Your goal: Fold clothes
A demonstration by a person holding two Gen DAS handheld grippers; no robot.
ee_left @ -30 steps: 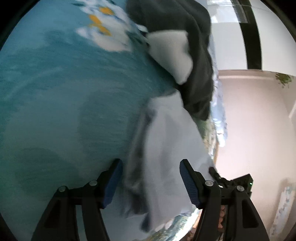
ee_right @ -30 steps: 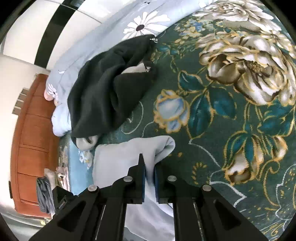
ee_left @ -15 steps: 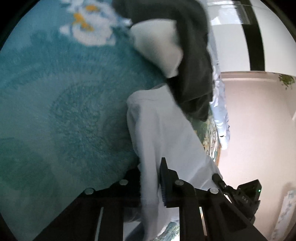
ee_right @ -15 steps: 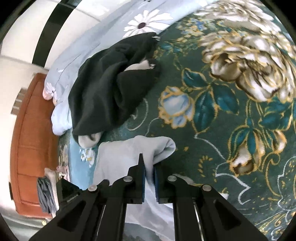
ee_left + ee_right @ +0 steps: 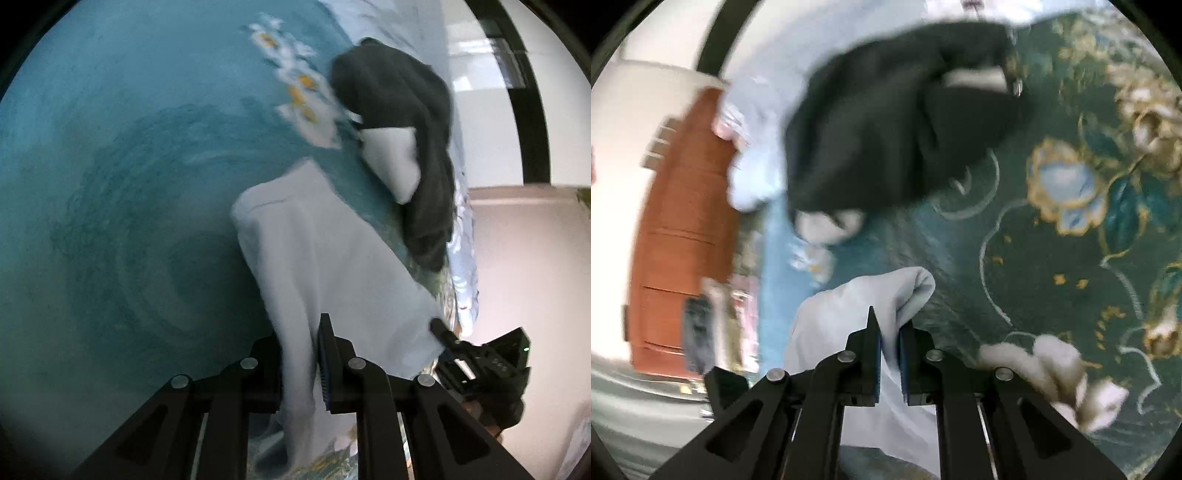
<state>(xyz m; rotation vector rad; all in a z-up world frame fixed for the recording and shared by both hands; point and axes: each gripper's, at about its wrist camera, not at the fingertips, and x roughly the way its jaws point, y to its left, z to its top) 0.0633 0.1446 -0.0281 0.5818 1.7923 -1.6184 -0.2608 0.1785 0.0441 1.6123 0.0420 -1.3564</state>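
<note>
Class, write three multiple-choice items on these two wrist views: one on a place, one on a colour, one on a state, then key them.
1. Where does the dark garment lie?
A. On the bed cover, beyond the pale garment
B. On the wooden cabinet
C. In the right claw

2. What colour is the garment that both claws hold?
A. Red
B. Pale grey-white
C. Black

3. How is the left claw?
A. Wide open
B. Shut on the pale garment
C. Out of view

Key: 1 A, it lies on the bed cover. 2 B, both views show pale cloth. 3 B, cloth is pinched between its fingers; the right claw grips likewise.
</note>
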